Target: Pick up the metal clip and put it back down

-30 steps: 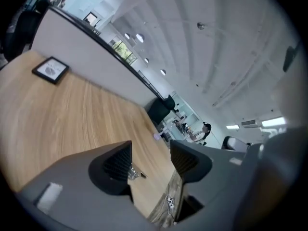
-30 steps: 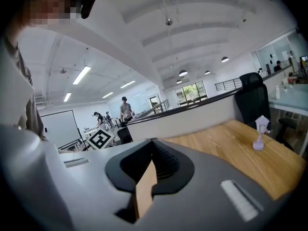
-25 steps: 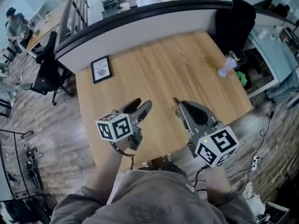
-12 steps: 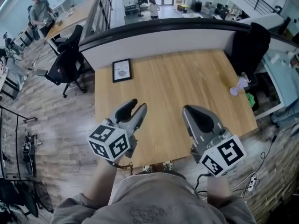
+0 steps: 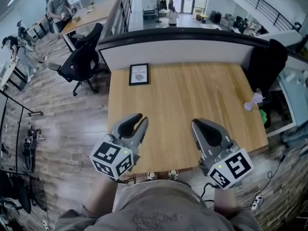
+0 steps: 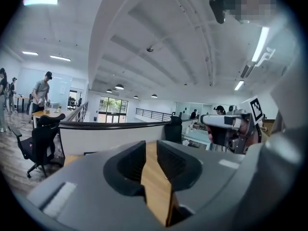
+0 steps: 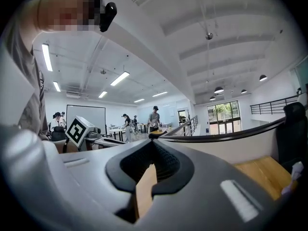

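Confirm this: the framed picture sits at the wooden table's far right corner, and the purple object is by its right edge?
Not quite. The head view shows the framed picture at the far left corner of the wooden table, not the far right. The purple object is by the right edge, as you said.

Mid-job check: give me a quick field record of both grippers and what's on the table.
table: picture frame at far left, purple thing at right edge
left gripper: jaws have just been closing, narrow gap left, nothing between
right gripper: jaws together at the tips, nothing between
metal clip: not made out in any view
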Motion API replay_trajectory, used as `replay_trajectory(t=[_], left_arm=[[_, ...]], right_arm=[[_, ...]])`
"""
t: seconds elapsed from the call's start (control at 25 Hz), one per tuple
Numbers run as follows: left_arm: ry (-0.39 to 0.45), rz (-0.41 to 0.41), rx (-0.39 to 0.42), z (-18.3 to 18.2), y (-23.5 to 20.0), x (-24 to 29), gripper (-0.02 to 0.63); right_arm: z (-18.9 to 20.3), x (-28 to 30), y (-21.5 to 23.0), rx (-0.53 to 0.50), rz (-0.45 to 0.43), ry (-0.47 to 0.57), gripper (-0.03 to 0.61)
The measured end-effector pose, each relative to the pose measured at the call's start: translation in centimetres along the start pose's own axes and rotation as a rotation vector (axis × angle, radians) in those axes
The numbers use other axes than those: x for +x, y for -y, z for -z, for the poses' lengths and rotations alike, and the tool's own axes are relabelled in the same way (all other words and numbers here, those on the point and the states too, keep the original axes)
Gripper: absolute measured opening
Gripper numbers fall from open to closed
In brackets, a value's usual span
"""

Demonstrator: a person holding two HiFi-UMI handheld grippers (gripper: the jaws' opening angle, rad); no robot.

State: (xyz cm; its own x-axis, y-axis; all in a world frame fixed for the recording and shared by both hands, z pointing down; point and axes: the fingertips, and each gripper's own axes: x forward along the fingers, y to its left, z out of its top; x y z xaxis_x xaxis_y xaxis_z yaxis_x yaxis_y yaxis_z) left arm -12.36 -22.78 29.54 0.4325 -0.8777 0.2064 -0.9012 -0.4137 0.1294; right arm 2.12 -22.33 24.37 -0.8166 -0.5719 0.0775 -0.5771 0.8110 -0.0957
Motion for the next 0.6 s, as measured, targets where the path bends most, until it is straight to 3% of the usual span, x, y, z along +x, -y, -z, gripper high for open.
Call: replay_trajectory(t=[0.32, 0.6], left_arm=[[-0.014, -0.063, -0.003, 1.6, -1.3, -3.3, 0.031], [-0.021, -0.1, 0.003, 2.2, -1.6, -5.1, 0.0]], right_arm=[[2.7, 0.8, -3.1, -0.052, -0.077, -0.088, 0.009], [2.9, 0.5, -3.3, -0.054, -0.075, -0.1, 0.009]])
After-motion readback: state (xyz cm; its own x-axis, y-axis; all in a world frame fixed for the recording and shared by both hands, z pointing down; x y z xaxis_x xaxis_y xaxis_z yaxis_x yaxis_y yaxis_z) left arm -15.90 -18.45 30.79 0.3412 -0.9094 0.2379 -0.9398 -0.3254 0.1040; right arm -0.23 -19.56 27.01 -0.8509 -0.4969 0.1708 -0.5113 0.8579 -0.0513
